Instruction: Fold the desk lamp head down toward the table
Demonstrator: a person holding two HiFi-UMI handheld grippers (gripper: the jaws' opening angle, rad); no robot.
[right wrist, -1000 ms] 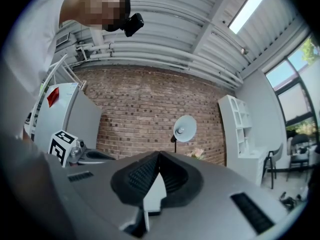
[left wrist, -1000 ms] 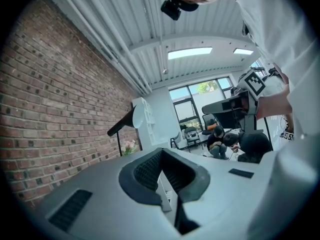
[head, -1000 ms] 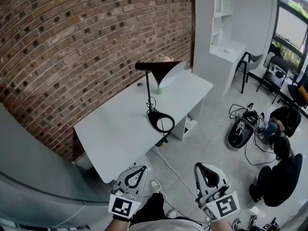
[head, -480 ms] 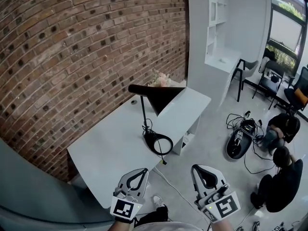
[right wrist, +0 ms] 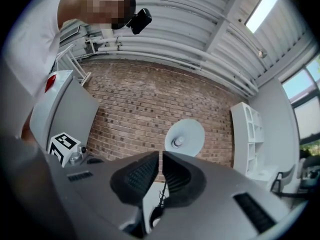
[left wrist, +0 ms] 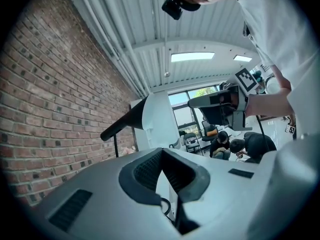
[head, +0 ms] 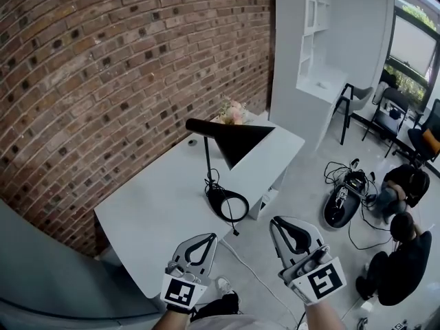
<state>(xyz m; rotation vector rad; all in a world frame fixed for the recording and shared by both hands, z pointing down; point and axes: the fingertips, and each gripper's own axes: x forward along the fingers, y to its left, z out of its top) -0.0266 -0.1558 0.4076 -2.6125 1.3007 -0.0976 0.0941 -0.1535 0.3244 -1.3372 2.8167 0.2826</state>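
Head view: the black cone-shaded desk lamp [head: 234,143] stands upright on the white desk [head: 151,212], ahead of the left gripper [head: 208,239] and right gripper [head: 276,223]. Left gripper view: jaws together, empty. Right gripper view: jaws together, empty, the lampshade beyond them.

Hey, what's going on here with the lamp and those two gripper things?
A person holds a two-jaw gripper in each hand, facing a white table beside a brick wall. A black desk lamp stands on the table, its cone head raised and not yet folded down. The left gripper and the right gripper are both shut and empty, held well apart from the lamp.
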